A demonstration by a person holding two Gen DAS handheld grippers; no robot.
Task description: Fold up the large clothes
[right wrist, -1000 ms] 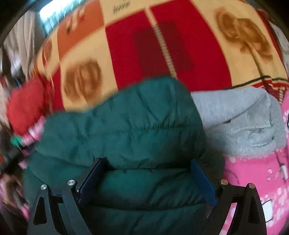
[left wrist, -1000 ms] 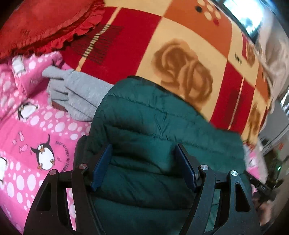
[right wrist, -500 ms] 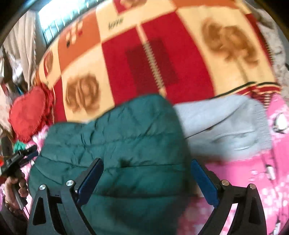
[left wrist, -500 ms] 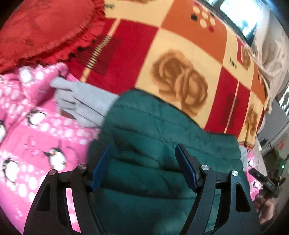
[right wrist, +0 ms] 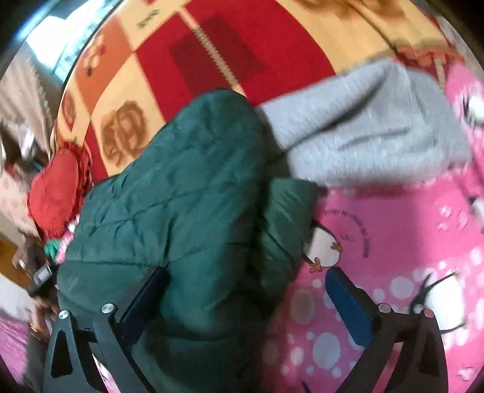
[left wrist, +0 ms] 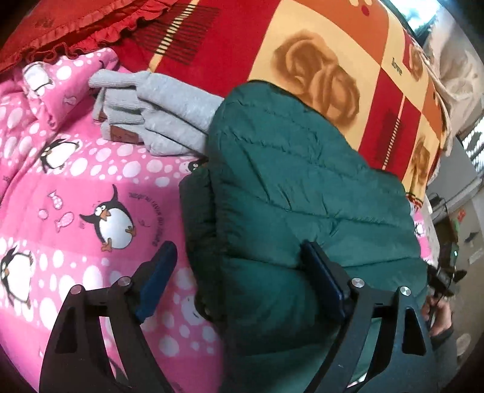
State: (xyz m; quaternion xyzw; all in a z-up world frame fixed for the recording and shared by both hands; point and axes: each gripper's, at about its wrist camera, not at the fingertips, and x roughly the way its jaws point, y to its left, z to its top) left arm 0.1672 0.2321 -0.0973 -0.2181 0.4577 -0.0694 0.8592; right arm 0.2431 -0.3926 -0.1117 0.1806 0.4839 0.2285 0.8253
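A dark green quilted jacket [left wrist: 287,193] lies folded in a thick bundle on the pink penguin blanket [left wrist: 75,193]. It also shows in the right wrist view [right wrist: 181,196]. A folded grey sweater [left wrist: 169,105] lies just behind it, touching its far edge, and shows in the right wrist view [right wrist: 372,133]. My left gripper [left wrist: 239,272] is open, its jaws straddling the jacket's left edge, holding nothing. My right gripper [right wrist: 245,290] is open over the jacket's right edge, also empty.
A red, orange and cream checked blanket [left wrist: 317,45] covers the bed behind the clothes. A red frilled cushion [left wrist: 60,21] lies at the far left, seen also in the right wrist view [right wrist: 54,196]. A hand holding the other gripper [left wrist: 438,302] shows at the right edge.
Both grippers have drawn back and apart, the left leftward and the right rightward, off the jacket's middle. Pink blanket now shows beside each. The jacket stays folded.
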